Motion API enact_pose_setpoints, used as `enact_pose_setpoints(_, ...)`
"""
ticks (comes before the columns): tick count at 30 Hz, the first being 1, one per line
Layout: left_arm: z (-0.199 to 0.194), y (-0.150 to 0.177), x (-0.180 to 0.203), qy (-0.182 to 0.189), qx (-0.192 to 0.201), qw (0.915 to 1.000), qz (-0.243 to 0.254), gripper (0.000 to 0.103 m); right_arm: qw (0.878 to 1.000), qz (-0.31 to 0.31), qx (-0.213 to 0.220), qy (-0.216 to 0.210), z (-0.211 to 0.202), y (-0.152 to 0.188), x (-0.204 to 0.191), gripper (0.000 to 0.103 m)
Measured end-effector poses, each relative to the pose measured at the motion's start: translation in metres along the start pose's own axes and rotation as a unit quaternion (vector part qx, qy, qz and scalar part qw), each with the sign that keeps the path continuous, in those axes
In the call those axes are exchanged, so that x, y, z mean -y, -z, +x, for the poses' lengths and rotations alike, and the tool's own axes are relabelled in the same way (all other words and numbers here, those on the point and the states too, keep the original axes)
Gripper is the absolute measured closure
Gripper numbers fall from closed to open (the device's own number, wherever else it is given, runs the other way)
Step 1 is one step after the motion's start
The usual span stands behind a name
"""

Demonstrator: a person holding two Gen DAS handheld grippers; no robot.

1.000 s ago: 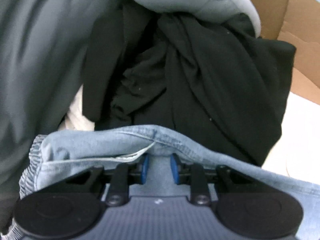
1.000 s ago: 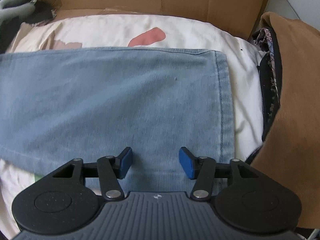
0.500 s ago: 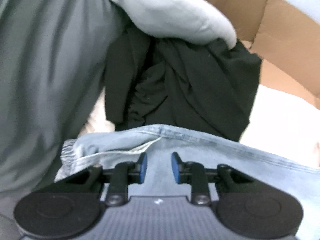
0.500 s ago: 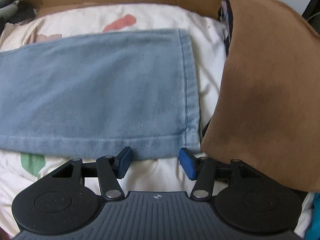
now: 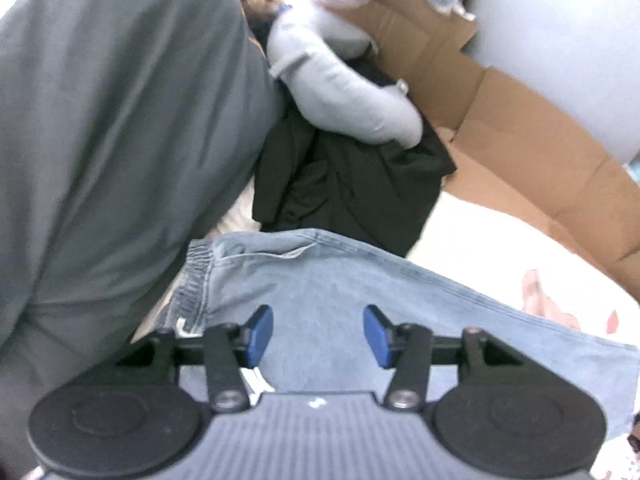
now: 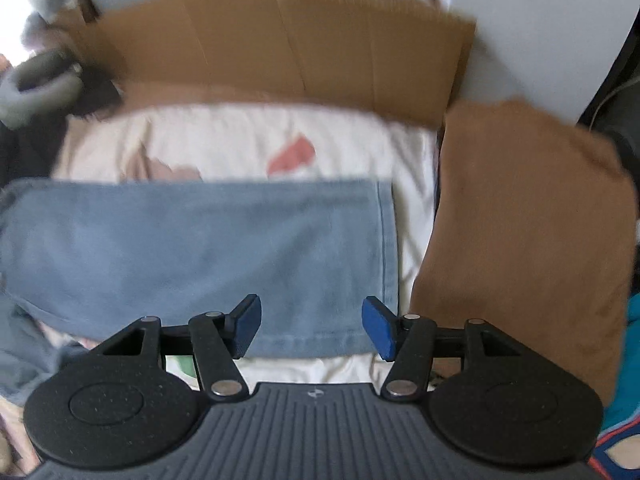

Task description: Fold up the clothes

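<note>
Light blue jeans lie flat on a cream patterned sheet. Their hemmed leg end points right in the right wrist view. Their elastic waistband shows at the left in the left wrist view. My left gripper is open above the denim near the waist, holding nothing. My right gripper is open above the near edge of the leg end, also with nothing between its fingers.
A black garment and a pale grey one are piled beyond the waistband. Dark grey fabric fills the left. A brown folded garment lies right of the jeans. Cardboard walls stand behind the sheet.
My left gripper has opened and let go of the jeans' waist, pulling back over the denim. My right gripper, open throughout, has drawn back and up from the leg end.
</note>
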State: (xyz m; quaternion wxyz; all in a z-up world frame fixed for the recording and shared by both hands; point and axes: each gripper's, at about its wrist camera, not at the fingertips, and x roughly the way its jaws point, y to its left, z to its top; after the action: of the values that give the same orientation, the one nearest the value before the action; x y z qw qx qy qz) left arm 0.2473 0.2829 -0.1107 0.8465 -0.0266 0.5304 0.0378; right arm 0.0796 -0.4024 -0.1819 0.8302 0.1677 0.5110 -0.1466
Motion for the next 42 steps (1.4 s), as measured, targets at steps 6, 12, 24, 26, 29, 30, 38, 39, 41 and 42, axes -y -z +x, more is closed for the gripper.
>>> enact_pose_setpoints(6,-0.074,0.028,-0.008,-0.004,-0.006,0.9995,-0.031,0.044,0.999,-0.003,0.029,-0.024,-0.075,-0.033,-0.015,0.037)
enact_pose_setpoints(12,-0.145,0.063,-0.017,-0.003,0.002,0.9982,-0.060,0.044,0.998,0.008,0.048,-0.038,-0.131,-0.040,-0.037,0.037)
enact_pose_setpoints(24,-0.191,0.115,-0.024,0.002,0.025,0.9986,-0.046,0.036,0.994,0.017,0.088,-0.068,-0.177,-0.015,-0.087,0.036)
enact_pose_setpoints(26,-0.183,0.127,-0.026,0.006,0.022,0.9986,-0.047,0.036,0.994,0.011,0.082,-0.072,-0.170,-0.006,-0.098,0.036)
enact_pose_setpoints(29,-0.169,0.144,-0.029,0.009,0.018,0.9985,-0.050,0.036,0.994,0.014,0.075,-0.079,-0.161,0.009,-0.109,0.036)
enact_pose_setpoints(30,-0.165,0.150,-0.030,0.011,0.017,0.9985,-0.051,0.036,0.994,0.016,0.073,-0.084,-0.158,0.015,-0.113,0.036)
enact_pose_setpoints(38,-0.118,0.191,-0.043,0.023,-0.003,0.9979,-0.061,0.037,0.994,0.038,0.041,-0.094,-0.112,0.063,-0.155,0.036)
enact_pose_setpoints(39,-0.110,0.195,-0.045,0.025,-0.007,0.9977,-0.062,0.038,0.994,0.046,0.030,-0.095,-0.100,0.070,-0.160,0.036)
enact_pose_setpoints(41,-0.093,0.201,-0.051,0.025,-0.019,0.9975,-0.064,0.040,0.994,0.048,0.019,-0.093,-0.081,0.084,-0.172,0.037)
enact_pose_setpoints(42,-0.085,0.204,-0.053,0.023,-0.023,0.9975,-0.062,0.040,0.994,0.048,0.014,-0.092,-0.072,0.091,-0.178,0.037)
